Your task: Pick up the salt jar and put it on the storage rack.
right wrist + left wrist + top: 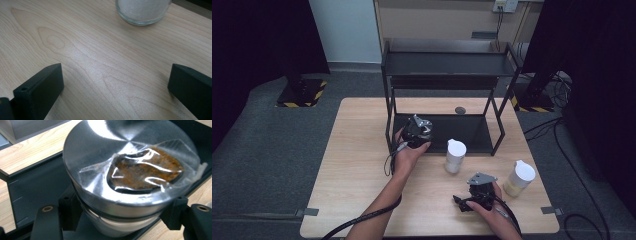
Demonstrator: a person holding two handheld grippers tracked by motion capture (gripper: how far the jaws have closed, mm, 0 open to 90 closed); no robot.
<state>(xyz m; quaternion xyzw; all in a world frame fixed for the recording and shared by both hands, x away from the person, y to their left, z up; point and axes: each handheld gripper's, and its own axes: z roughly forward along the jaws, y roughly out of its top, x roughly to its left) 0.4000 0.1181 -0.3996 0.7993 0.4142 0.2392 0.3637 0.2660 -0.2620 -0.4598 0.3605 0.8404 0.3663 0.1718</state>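
High view: the left hand-held gripper [418, 131] reaches onto the lower shelf of the black metal rack [447, 65], apparently to set its load there; the right hand-held gripper [472, 200] waits low on the pale wooden counter [357, 165].

Left gripper view: its jaws pinch a glass jar with a brushed steel lid [112, 165], over the shelf.

Right gripper view: its jaws are spread, empty, facing a clear glass jar of white grains [143, 11].

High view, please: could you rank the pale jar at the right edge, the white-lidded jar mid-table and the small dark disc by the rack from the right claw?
1. Pale jar, just right.
2. White-lidded jar, up-left.
3. Dark disc, far back.
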